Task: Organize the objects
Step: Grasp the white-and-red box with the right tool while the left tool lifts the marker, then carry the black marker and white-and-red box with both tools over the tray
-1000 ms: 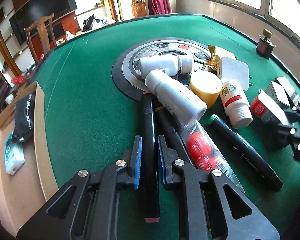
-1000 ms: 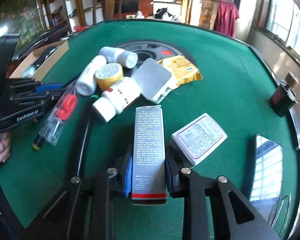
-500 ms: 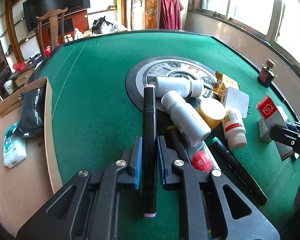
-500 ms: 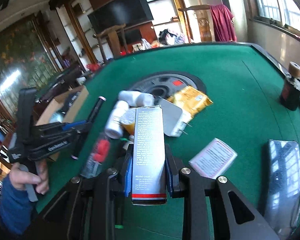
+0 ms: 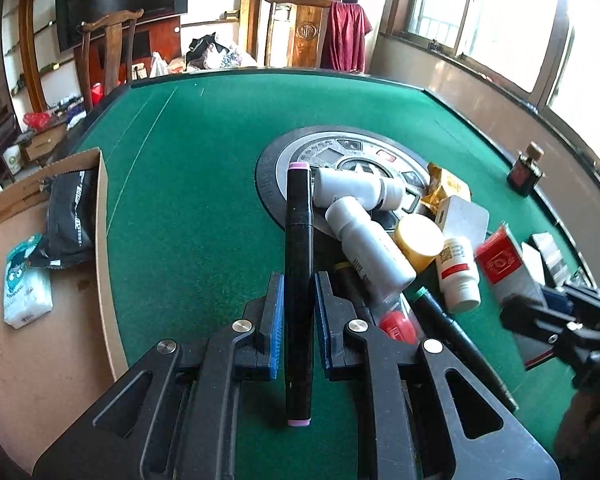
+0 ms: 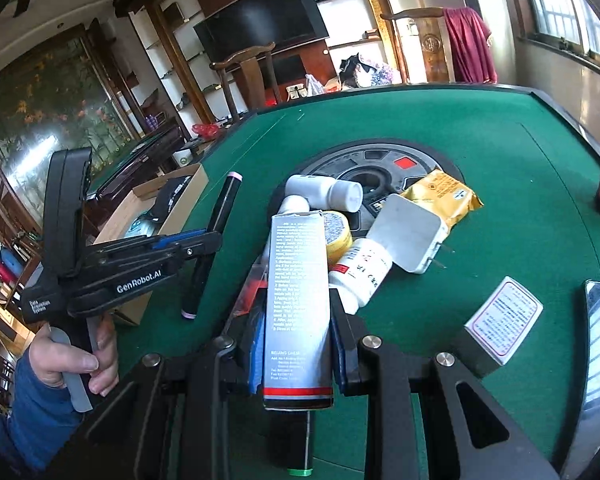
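My left gripper is shut on a black marker with pink ends and holds it above the green table; it shows from the side in the right wrist view. My right gripper is shut on a tall grey box with a red stripe, also lifted; the box shows in the left wrist view. Below lies a pile: white bottles, a yellow-lidded jar, a red-labelled white bottle, a white charger, a gold packet.
A cardboard box at the table's left edge holds a black pouch and a tissue pack. A green-capped black marker, a small card box, a dark bottle and the round centre console are on the table.
Both grippers have risen from the table with their loads. The marker was lifted off the pile and the grey box off the felt; the pile below has not moved.
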Demonstrator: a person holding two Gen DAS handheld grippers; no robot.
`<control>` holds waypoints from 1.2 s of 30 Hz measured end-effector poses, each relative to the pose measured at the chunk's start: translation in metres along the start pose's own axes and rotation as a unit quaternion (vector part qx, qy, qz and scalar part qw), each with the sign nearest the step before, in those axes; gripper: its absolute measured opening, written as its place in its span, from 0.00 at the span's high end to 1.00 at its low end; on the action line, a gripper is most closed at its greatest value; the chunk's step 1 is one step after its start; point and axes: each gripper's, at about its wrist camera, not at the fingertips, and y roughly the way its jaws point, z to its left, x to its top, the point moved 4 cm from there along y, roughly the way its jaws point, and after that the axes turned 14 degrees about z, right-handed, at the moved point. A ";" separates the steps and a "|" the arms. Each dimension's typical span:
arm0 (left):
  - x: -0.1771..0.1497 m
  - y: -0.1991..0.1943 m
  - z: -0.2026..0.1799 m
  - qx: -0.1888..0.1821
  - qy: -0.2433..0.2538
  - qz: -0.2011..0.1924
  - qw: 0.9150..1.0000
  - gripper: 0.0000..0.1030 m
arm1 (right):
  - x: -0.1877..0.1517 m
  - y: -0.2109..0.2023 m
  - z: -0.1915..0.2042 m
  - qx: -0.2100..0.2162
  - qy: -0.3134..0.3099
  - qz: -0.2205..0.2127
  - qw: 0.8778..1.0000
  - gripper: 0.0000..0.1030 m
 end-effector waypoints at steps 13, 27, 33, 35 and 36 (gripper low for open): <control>0.007 -0.029 0.027 -0.081 -0.043 -0.024 0.995 0.86 | 0.004 0.009 0.021 0.010 0.000 -0.003 1.000 0.75; 0.012 -0.077 0.103 -0.109 -0.119 -0.086 0.983 0.86 | 0.024 0.025 0.086 0.024 -0.043 -0.008 0.999 0.75; 0.008 -0.089 0.142 -0.101 -0.156 -0.097 0.978 0.86 | 0.035 0.034 0.127 0.034 -0.074 -0.005 0.997 0.75; 0.006 -0.091 0.157 -0.094 -0.171 -0.099 0.976 0.86 | 0.039 0.040 0.143 0.037 -0.084 -0.002 0.996 0.75; 0.005 -0.091 0.165 -0.090 -0.178 -0.099 0.975 0.86 | 0.040 0.044 0.149 0.038 -0.088 0.000 0.995 0.75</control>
